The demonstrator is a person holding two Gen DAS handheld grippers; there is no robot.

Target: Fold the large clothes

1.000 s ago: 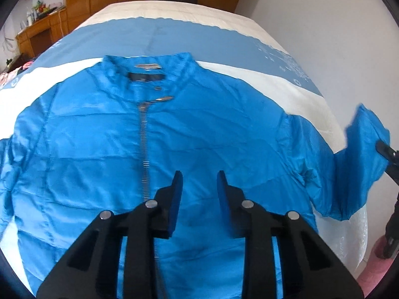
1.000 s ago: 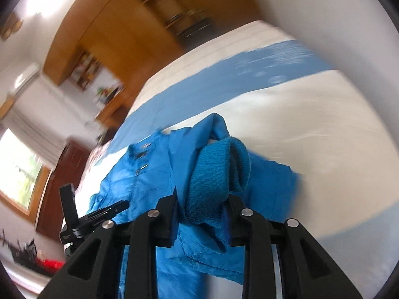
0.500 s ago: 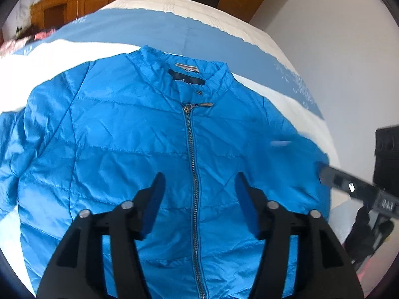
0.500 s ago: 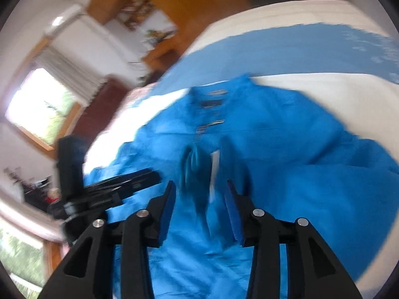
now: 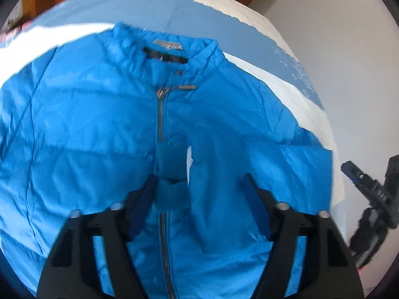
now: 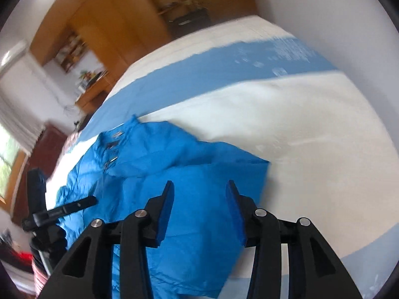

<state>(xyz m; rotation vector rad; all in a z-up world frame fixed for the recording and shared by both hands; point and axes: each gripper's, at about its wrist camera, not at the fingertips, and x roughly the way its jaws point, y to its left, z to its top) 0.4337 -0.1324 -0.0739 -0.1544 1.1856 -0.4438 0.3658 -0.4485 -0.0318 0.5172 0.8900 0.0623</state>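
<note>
A bright blue quilted jacket (image 5: 94, 134) lies front up on the bed, zipped, collar at the far end. Its right sleeve (image 5: 224, 174) is folded in across the chest, with the knit cuff (image 5: 172, 164) lying on the zipper. My left gripper (image 5: 199, 186) is open and empty, just above the cuff and folded sleeve. My right gripper (image 6: 199, 199) is open and empty above the jacket's right side (image 6: 199, 174). The left gripper shows at the left of the right wrist view (image 6: 62, 209); the right gripper shows at the right edge of the left wrist view (image 5: 369, 186).
The bed (image 6: 311, 129) has a white cover with a wide blue band (image 6: 224, 69). A white wall (image 5: 349, 49) runs along its right side. Wooden cabinets (image 6: 112, 25) and a desk (image 6: 92, 89) stand beyond the bed's far end.
My right gripper carried the right sleeve across the chest, let go of the cuff and drew back to the right. My left gripper opened wider and moved over the cuff.
</note>
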